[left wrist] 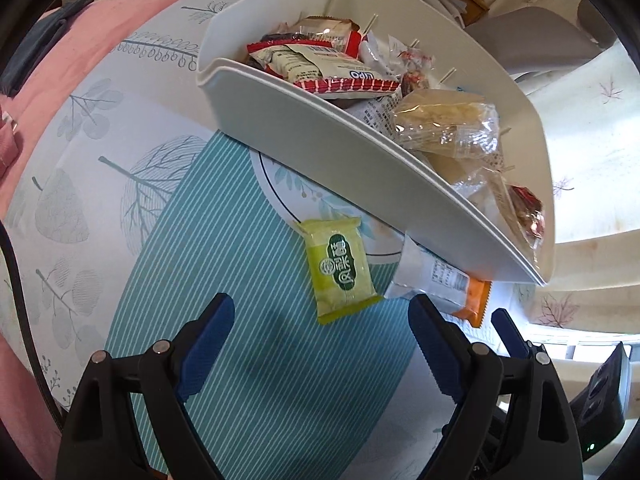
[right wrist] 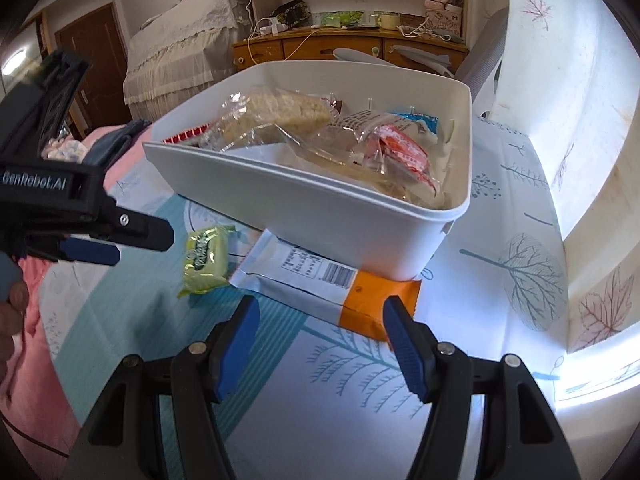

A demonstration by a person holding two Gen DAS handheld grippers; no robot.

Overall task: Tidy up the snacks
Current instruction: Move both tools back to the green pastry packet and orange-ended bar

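**Two loose snack packets beside a filled white bin**

A white rectangular plastic bin (right wrist: 320, 216) is seen standing on a tablecloth printed with grey-blue trees and teal stripes (left wrist: 256, 360). It is heaped with wrapped snacks, among them a clear bag of pale rice crackers (right wrist: 272, 114) and a red-and-white striped packet (left wrist: 352, 84).

Two packets lie outside the bin on the cloth. A small yellow-green square pastry packet with a dark green label (left wrist: 340, 268) lies flat, near the bin's wall. Just beside it, a long white packet with an orange end and a barcode (right wrist: 320, 284) is placed with one part tucked under the bin's corner.

The left gripper (left wrist: 320, 340), black with blue pads, is held over the striped cloth just short of the yellow-green packet; its jaws are spread wide and nothing is between them. The right gripper (right wrist: 320, 344) is held close to the orange end of the long packet, its jaws apart and empty. In the right wrist view a hand (right wrist: 10, 312) is seen at the left edge.
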